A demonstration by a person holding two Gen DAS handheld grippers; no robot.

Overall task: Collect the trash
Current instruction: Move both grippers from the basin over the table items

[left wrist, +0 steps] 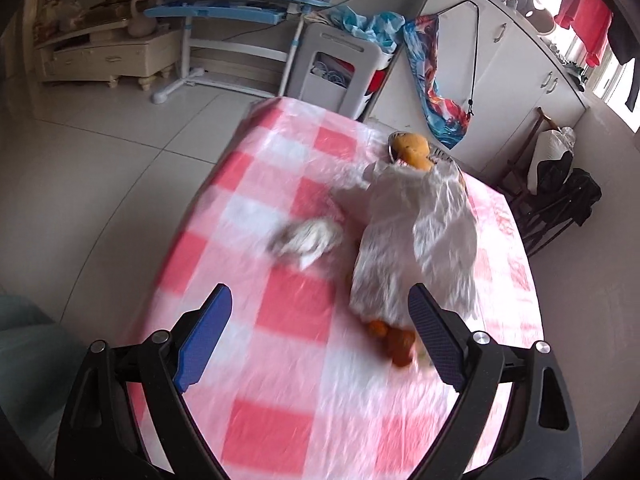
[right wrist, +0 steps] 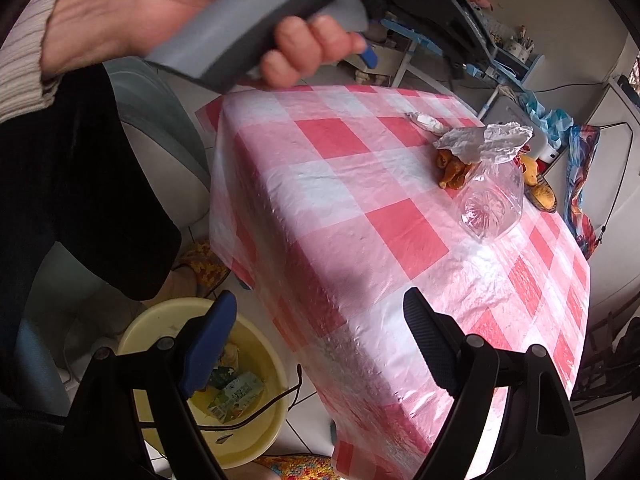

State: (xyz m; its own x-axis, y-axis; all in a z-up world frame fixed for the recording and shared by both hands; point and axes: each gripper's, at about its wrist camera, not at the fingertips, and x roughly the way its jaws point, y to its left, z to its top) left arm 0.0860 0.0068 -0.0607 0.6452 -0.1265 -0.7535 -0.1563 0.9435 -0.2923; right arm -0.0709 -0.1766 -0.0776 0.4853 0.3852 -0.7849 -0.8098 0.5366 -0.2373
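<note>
A: Step? Mid-collection, I'd say. Left gripper (left wrist: 320, 336) has its fingers spread wide, nothing between them, pointing down at the desk (left wrist: 280, 304) with the red-and-white check cover.

B: Right gripper (right wrist: 320, 344)?

A: Same, fingers wide apart and empty. It hangs over the near desk corner, and the yellow bin (right wrist: 256, 432) sits on the floor right under its left finger, cartons already in it.

B: Trash left on the desk?

A: Crumpled tissue (left wrist: 306, 242) just ahead of the left fingers, roughly on their centre line, slightly left. White plastic bag (left wrist: 416, 240) ahead of the right-hand finger, its lower end almost at that fingertip. Orange peel bits (left wrist: 394, 338) poke out from under it, just beside that finger's inner face.

B: In the right wrist view?

A: All well ahead, far side of the desk: bag, peel, plus a clear plastic bottle (right wrist: 492, 208) lying on its side with its base toward the camera.

B: Next move?

A: Probably the left takes the tissue: ease forward and down, straddle it, close. The view is blurred, so exact contact is hard to call. The thin cover could get pinched with it.
</note>
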